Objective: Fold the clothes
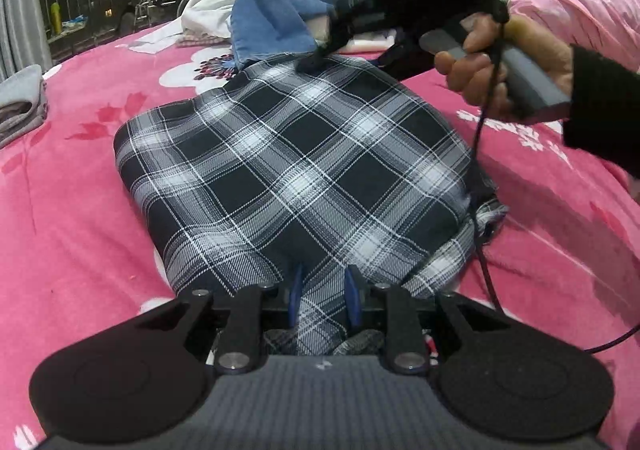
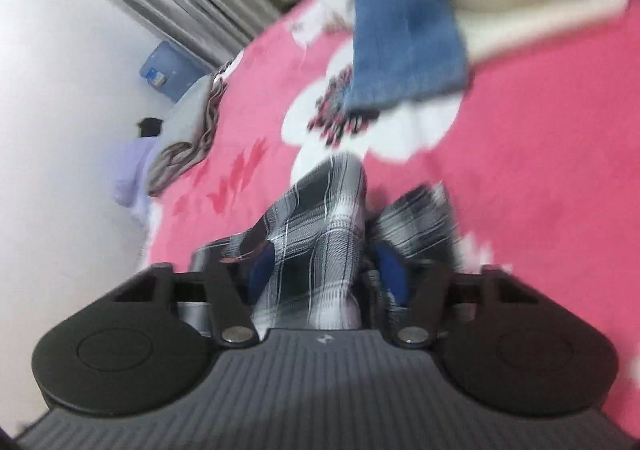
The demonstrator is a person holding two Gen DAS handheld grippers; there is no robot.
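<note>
A black-and-white plaid garment (image 1: 296,169) lies folded into a rough square on the pink flowered bedspread (image 1: 80,209). My left gripper (image 1: 325,288) is at its near edge. Its blue fingers (image 1: 298,286) stand apart, with plaid cloth lying loosely between them. A hand holds my right gripper (image 1: 316,57) at the garment's far edge, tips down on the cloth. The right wrist view is blurred. In it my right gripper (image 2: 324,270) is open around a raised ridge of plaid cloth (image 2: 320,217), with a gap beside the right finger (image 2: 390,270).
A blue denim garment (image 1: 280,9) (image 2: 404,29) and white clothes (image 1: 208,5) are piled just beyond the plaid. A folded grey towel (image 1: 20,101) (image 2: 188,133) sits near the bed's left edge. The right gripper's cable (image 1: 480,169) hangs over the plaid's right side.
</note>
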